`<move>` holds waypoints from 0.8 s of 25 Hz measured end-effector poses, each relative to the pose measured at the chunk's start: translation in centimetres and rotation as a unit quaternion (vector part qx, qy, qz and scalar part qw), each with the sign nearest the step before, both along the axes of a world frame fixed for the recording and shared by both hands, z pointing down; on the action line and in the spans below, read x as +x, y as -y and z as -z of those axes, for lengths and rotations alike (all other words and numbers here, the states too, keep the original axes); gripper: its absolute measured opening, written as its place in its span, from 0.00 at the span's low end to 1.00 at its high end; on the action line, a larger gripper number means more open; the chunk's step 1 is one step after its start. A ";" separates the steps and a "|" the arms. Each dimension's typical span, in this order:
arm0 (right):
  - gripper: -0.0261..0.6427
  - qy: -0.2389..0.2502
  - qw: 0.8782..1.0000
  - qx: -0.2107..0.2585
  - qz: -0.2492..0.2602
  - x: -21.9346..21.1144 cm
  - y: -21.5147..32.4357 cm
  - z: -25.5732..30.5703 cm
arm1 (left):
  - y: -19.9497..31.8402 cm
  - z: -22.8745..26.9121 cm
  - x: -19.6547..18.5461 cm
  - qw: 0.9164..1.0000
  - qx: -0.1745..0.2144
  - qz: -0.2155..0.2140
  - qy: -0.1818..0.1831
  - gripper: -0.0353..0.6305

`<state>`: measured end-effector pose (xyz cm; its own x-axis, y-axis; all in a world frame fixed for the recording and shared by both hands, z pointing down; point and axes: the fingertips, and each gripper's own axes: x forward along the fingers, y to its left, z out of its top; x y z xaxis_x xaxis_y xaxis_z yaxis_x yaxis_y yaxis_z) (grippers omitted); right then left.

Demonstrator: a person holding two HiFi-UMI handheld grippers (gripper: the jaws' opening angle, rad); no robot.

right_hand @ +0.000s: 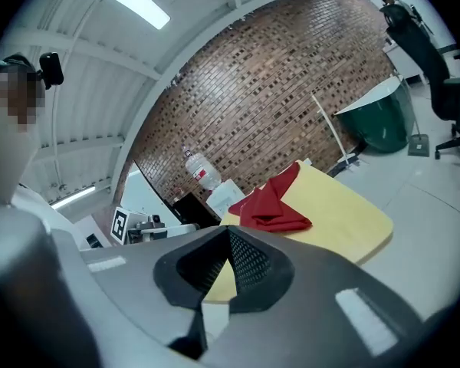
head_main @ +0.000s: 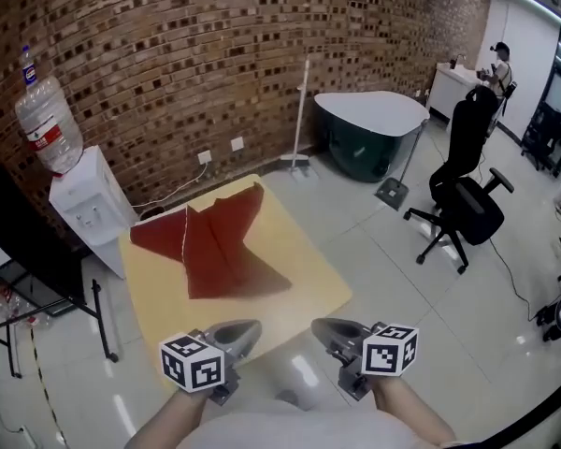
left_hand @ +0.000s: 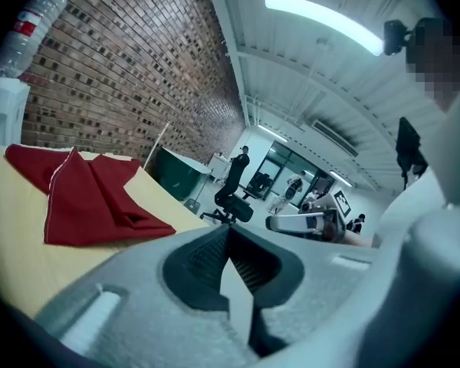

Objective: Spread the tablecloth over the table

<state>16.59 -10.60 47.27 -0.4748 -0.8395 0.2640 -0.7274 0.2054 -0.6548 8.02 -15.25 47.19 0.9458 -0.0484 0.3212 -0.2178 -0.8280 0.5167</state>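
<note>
A red tablecloth (head_main: 215, 241) lies folded and bunched on the far half of a yellow square table (head_main: 309, 288). The near half of the tabletop is bare. My left gripper (head_main: 248, 327) and right gripper (head_main: 323, 327) hover side by side just short of the table's near corner, both shut and holding nothing. In the left gripper view the tablecloth (left_hand: 84, 198) lies ahead on the left, well beyond the closed jaws of the left gripper (left_hand: 230, 240). From the right gripper (right_hand: 228, 244), the tablecloth (right_hand: 272, 205) shows ahead on the table (right_hand: 353, 221).
A white water dispenser (head_main: 84, 204) with a bottle (head_main: 47, 120) stands left of the table by the brick wall. A dark green tub (head_main: 369, 129), a leaning broom (head_main: 301, 110) and a black office chair (head_main: 463, 195) are to the right. A black stand (head_main: 37, 251) is at left.
</note>
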 end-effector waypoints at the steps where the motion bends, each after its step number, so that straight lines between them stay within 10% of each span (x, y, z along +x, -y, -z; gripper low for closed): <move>1: 0.04 -0.001 1.000 0.001 0.011 0.0 1.0 0.0 | 0.6 0.3 -0.2 1.000 0.006 0.006 -0.002 0.05; 12: 0.04 -0.012 0.989 -0.013 0.144 -0.3 13.0 -2.5 | 11.0 -3.0 -4.3 0.983 -0.001 0.177 0.053 0.05; 20: 0.14 -0.007 0.976 -0.061 0.209 -0.5 18.1 -7.3 | 14.8 -10.5 -5.6 0.966 -0.064 0.223 0.115 0.14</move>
